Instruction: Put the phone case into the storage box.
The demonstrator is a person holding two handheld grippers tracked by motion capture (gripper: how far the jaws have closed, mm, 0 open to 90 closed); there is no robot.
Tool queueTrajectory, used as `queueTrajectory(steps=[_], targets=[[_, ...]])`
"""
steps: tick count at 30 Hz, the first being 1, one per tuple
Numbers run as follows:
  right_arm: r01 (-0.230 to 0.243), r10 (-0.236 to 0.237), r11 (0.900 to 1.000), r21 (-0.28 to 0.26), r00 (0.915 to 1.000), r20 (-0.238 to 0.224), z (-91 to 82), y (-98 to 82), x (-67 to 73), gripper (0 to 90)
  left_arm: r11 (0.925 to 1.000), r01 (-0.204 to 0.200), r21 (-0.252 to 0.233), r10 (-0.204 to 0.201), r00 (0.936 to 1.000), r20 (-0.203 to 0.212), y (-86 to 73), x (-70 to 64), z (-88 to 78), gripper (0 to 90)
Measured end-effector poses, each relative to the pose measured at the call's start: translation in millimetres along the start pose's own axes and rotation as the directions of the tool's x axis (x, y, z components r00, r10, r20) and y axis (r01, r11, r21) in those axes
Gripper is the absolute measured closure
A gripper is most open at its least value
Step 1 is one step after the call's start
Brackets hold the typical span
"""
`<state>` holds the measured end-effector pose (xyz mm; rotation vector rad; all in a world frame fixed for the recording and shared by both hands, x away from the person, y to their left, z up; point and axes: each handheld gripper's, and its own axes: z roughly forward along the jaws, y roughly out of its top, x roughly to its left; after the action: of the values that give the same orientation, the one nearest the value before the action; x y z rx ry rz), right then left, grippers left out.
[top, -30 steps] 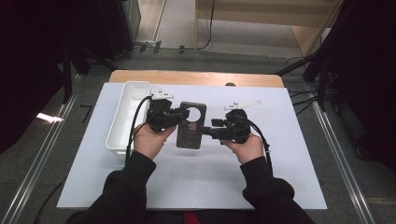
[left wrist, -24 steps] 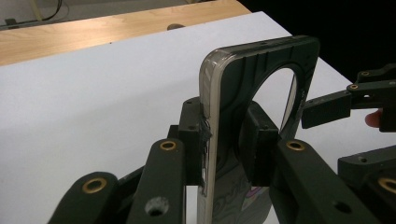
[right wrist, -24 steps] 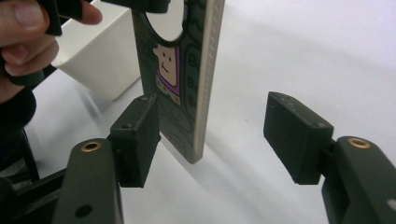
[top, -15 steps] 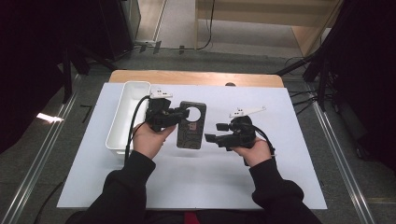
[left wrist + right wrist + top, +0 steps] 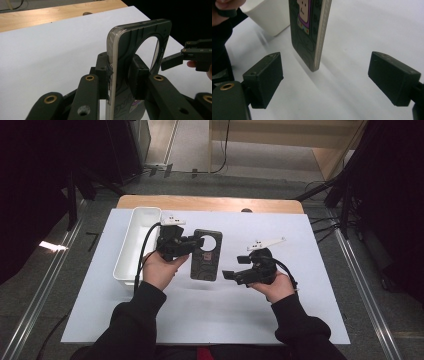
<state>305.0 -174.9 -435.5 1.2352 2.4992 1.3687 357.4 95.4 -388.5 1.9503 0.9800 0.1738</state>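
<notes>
The right gripper (image 5: 231,275) is off the phone case (image 5: 206,254) and out to the right now, where a second ago it sat tight against the case's right edge. Its fingers have just been opening and stand spread wide with nothing between them. The left gripper (image 5: 196,241) hasn't budged: it pinches the case by its left edge, near the top, and carries it alone above the white worktop (image 5: 300,320).

Why hold it like that? My read is that the left grip keeps the case steady in the air so the right one can let go and come back for a better bite, perhaps lower down or on the far edge. The white bin (image 5: 132,247) stands just to the left of the left hand, a likely drop-off.

The high view shows the layout: the case flat-on with its big round camera hole, the two grippers apart, the bin alongside. The left gripper view shows the grip itself: the two fingers (image 5: 103,72) pressed on either face of the case (image 5: 147,32) at its rim, with the right gripper's tip (image 5: 172,61) hanging just off to the side. The right gripper view looks up the case (image 5: 309,32) edge-on, its lower corner clear of the worktop between the parted fingers (image 5: 263,80), and a cartoon print on its face.
</notes>
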Motion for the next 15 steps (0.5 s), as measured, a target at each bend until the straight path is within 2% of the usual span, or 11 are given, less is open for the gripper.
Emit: queueTrajectory(steps=[1,6,10,15], targets=[[0.003,-0.003,1.0,0.005,1.0,-0.002,-0.4,-1.6,0.1,11.8,1.0,0.0,0.0,0.0,1.0,0.007,0.0,0.1,0.1,72.0],[0.013,-0.013,1.0,0.016,0.9989,0.044,-6.6,-8.5,2.1,12.1,1.0,-0.005,0.005,0.005,0.9999,0.014,0.0,-1.2,1.1,72.1],[0.009,-0.008,1.0,-0.006,0.999,0.045,-13.6,-14.5,1.0,12.1,1.0,-0.006,0.005,0.006,0.9999,0.015,0.1,-1.3,1.0,72.0],[0.014,-0.013,0.999,-0.03,0.9997,0.019,-20.1,-22.7,2.1,12.2,1.0,-0.009,0.003,0.009,0.9997,0.024,0.2,0.2,0.5,72.0]])
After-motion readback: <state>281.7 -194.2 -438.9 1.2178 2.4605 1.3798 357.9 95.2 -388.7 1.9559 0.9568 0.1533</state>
